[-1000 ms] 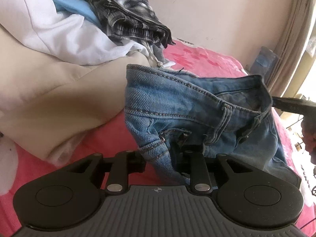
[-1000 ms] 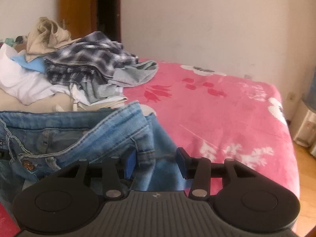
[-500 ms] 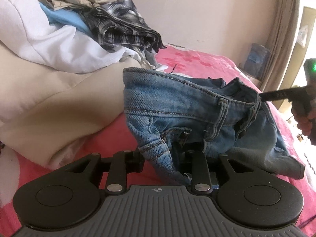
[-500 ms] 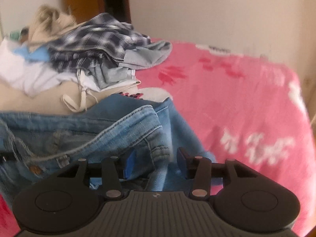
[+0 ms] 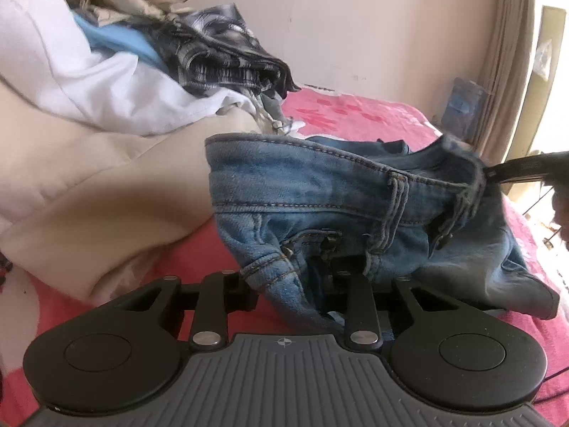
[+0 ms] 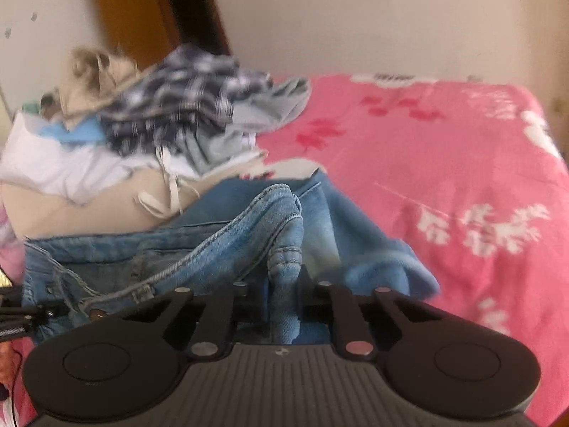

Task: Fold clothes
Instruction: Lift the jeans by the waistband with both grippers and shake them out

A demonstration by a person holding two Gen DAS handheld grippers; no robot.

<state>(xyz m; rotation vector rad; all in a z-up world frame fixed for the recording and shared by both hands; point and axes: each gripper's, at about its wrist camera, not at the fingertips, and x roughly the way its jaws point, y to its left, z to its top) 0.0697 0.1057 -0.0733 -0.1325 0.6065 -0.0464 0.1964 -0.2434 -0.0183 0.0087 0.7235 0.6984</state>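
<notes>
1. Closing now: left gripper (image 5: pixel 290 281) jaws narrow on the jeans (image 5: pixel 320 199), a pocket-edge fold of the waistband bunched between them. The bite is thick and uneven, so it could slip out once the denim takes load.
2. Right gripper (image 6: pixel 284 284) jaws are also closing, pinching a ridge of waistband (image 6: pixel 284 249) straight ahead of them. It sits just off the fingertips, so the hold looks shallow.
3. Jeans hang between both grippers above the pink bedspread (image 6: pixel 444 163), legs trailing beyond. An uneven pull would skew the fold line.
4. Clothes pile (image 5: pixel 106 82) sits ahead-left of the left gripper, near the denim. A swing that way risks snagging it.
</notes>
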